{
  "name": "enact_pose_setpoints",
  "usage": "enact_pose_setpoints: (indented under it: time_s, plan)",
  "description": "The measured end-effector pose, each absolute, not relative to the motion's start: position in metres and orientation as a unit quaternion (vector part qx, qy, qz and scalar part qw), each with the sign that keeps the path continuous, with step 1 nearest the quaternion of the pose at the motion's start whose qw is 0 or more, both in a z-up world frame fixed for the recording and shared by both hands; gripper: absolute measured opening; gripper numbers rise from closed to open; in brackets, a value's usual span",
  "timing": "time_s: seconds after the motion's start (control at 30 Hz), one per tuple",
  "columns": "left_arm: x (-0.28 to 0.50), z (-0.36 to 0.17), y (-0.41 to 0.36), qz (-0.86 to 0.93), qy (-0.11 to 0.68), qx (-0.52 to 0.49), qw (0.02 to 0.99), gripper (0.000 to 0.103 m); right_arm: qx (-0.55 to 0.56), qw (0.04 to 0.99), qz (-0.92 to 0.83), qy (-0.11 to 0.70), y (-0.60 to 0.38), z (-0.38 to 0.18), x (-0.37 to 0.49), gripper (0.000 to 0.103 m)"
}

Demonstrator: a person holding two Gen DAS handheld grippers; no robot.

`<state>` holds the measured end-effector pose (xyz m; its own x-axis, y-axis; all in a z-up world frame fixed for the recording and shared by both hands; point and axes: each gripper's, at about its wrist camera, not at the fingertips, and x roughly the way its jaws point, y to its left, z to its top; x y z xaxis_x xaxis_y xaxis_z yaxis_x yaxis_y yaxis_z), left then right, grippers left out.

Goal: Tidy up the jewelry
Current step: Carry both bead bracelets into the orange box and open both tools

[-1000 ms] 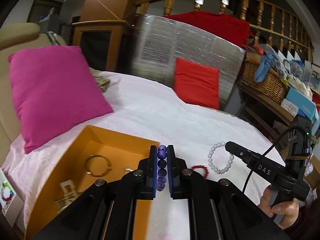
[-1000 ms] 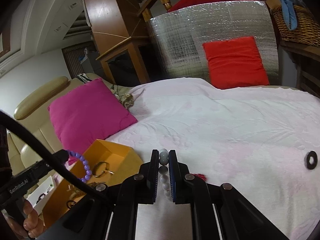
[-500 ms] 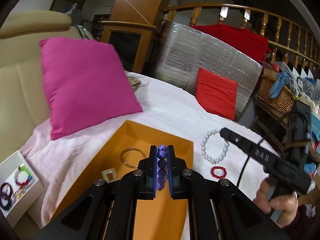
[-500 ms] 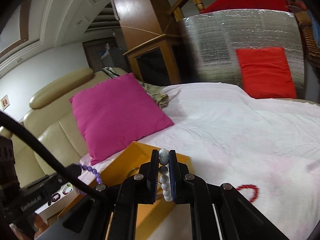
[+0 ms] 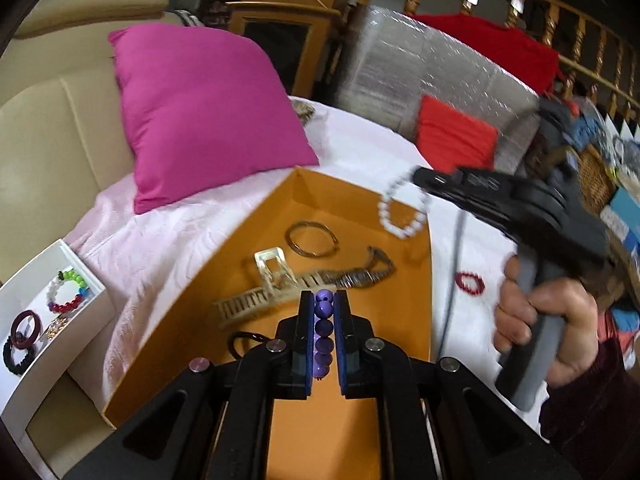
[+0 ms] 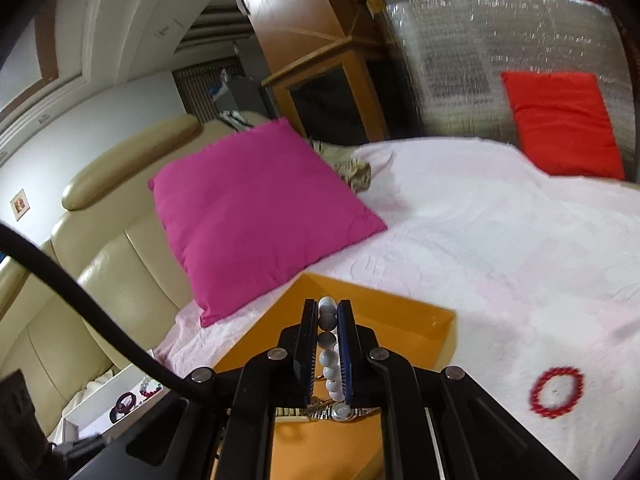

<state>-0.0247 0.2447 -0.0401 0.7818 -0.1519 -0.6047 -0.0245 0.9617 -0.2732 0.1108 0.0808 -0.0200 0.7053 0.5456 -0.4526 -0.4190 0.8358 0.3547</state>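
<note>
My left gripper (image 5: 323, 300) is shut on a purple bead bracelet (image 5: 323, 330) and holds it above the orange box (image 5: 256, 236). My right gripper (image 6: 328, 308) is shut on a white bead bracelet (image 6: 329, 344), which hangs over the box's far right corner (image 5: 400, 212). The box (image 6: 404, 320) holds a gold bangle (image 5: 312, 238), a clear hair clip (image 5: 274, 266), a comb (image 5: 244, 306), a metal watch (image 5: 360, 276) and a black ring (image 5: 244, 342). A red bead bracelet (image 6: 556, 392) lies on the pink cloth to the right of the box.
A white tray (image 5: 24, 364) with bracelets and hair ties sits left of the box, off the bed edge. A magenta pillow (image 5: 204, 112) lies behind the box. A red cushion (image 6: 560, 124) leans on a silver panel at the back. A beige sofa (image 6: 100, 248) stands at the left.
Both grippers have moved left with their bracelets, from over the pink cloth to above the orange box. The red bracelet stays on the cloth.
</note>
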Motion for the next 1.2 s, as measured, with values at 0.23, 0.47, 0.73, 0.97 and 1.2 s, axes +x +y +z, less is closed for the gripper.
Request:
enact_pose_setpoints:
  time_s: [0.23, 0.47, 0.73, 0.97, 1.2]
  plan:
    - [-0.013, -0.057, 0.224, -0.063, 0.374, -0.096, 0.92, 0.009, 0.114, 0.905, 0.256, 0.32, 0.097, -0.039, 0.14, 0.011]
    - [0.0, -0.073, 0.21, -0.058, 0.411, -0.054, 0.908, 0.009, 0.109, 0.892, 0.248, 0.361, 0.115, -0.058, 0.165, 0.011]
    - [0.001, -0.067, 0.211, -0.037, 0.394, -0.04, 0.917, 0.031, 0.146, 0.882, 0.229, 0.384, 0.095, -0.063, 0.178, 0.023]
    - [0.003, -0.056, 0.203, -0.029, 0.371, -0.031, 0.928, 0.039, 0.153, 0.898, 0.208, 0.356, 0.044, -0.041, 0.162, 0.024]
    - [0.006, -0.043, 0.176, -0.044, 0.348, -0.023, 0.936, 0.052, 0.164, 0.908, 0.153, 0.354, -0.03, -0.033, 0.145, 0.023]
